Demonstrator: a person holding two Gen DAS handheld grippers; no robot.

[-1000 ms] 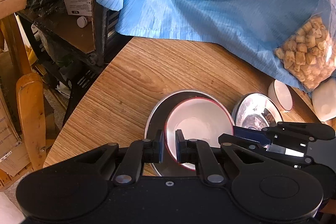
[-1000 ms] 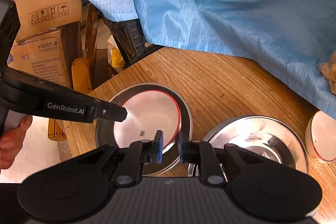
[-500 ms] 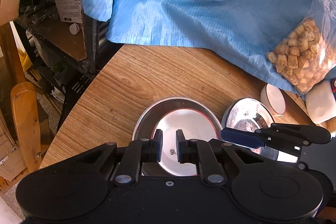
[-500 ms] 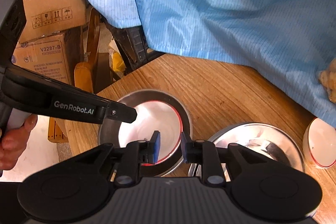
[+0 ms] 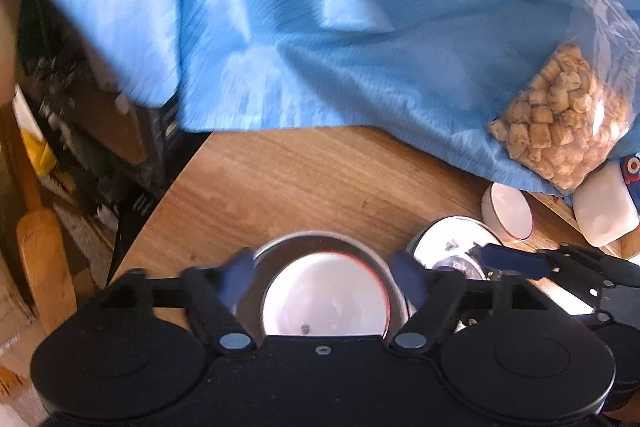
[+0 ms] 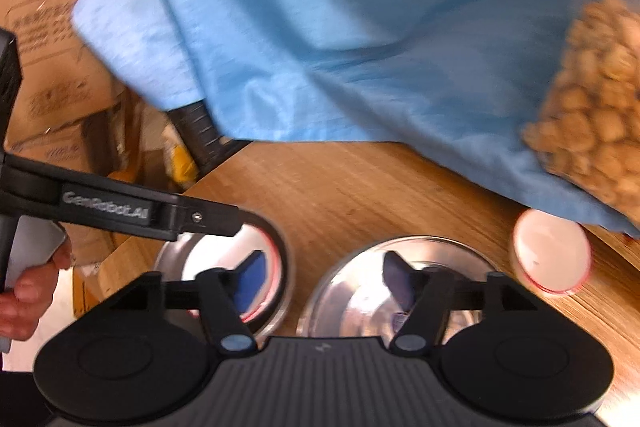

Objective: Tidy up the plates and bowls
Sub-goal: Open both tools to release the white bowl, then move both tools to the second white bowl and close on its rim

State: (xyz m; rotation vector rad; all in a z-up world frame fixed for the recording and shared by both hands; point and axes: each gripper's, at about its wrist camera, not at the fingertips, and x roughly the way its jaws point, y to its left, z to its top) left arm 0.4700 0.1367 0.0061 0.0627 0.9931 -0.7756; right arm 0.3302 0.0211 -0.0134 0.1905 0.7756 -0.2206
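Both grippers, left (image 5: 323, 277) and right (image 6: 326, 277), have just spread wide, nothing between the jaws. White plate (image 5: 324, 301) sits in the steel bowl (image 5: 394, 297), lower centre. Withdraw straight, clear of its rim.

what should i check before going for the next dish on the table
1. White plate lies flat inside the steel pan: ok.
2. Left tool has let go; its jaws have just been opening, nothing pressed between them: ok.
3. Right tool is free too; its jaws have just been opening, nothing gripped: ok.
4. Second steel pan stands apart from the first: ok.
5. Small white bowl is reachable, clear of the blue cloth: cannot tell, the cloth edge sits close.
6. Sharp view: not ok, the right wrist picture is blurred.
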